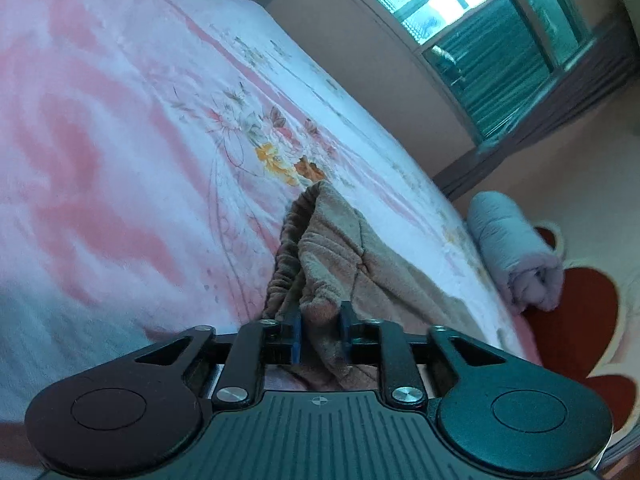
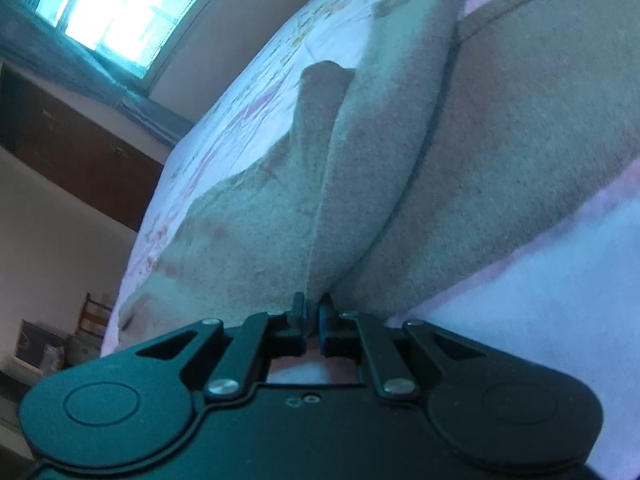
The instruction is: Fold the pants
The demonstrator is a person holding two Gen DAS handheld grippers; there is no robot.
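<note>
Both jaws pinch the pants (image 1: 340,248): the left gripper (image 1: 320,320) clamps a thick bunch of beige fleece next to the gathered waistband (image 1: 286,248), centre-bottom of the frame; the right gripper (image 2: 313,308) has its jaws nearly pressed together on a thin fabric ridge, approx. centre-bottom of its frame. The garment lies on the bed (image 1: 120,120), over the pink floral sheet. Risk 1: the right pinch holds only a narrow crease, so tension during the lift may pull the fleece out and drop that corner. Risk 2: the left bunch probably incl. more than one layer; uneven layers would skew the fold line. Risk 3: the pants sit near the bed edge, right of frame, so a slip could send fabric over the side. Left view only: waistband, rolled blue-grey blanket (image 1: 516,256) at right, window (image 1: 480,20) upper right. Right view only: the broad leg panel (image 2: 520,140) spread across the right half, plus the raised fold running to the upper centre.
</note>
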